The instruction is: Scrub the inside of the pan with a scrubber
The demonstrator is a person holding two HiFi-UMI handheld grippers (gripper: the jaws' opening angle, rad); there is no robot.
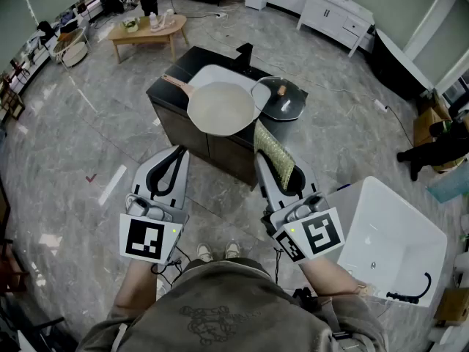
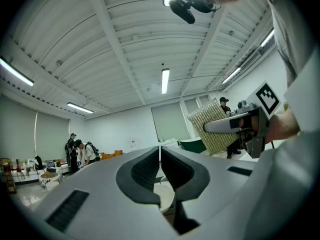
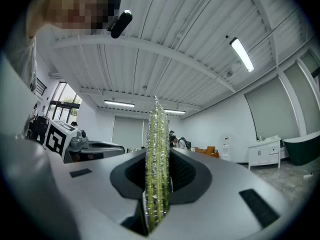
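A pale pan (image 1: 221,108) with a copper handle lies on a dark cabinet (image 1: 170,112) ahead of me. My right gripper (image 1: 261,161) is shut on a green-silver scrubber (image 1: 274,152), held edge-up (image 3: 157,154) between its jaws, short of the cabinet's near edge. My left gripper (image 1: 176,155) is shut with nothing in it, its tips near the cabinet's front left corner. In the left gripper view the jaws (image 2: 160,156) touch, a sliver of the pan (image 2: 163,196) shows below them, and the scrubber (image 2: 214,126) sits at the right.
A dark glass lid (image 1: 280,97) rests beside the pan on the cabinet. A white sink unit (image 1: 388,240) stands to my right. A wooden coffee table (image 1: 146,30) and people are further back. Grey tiled floor surrounds the cabinet.
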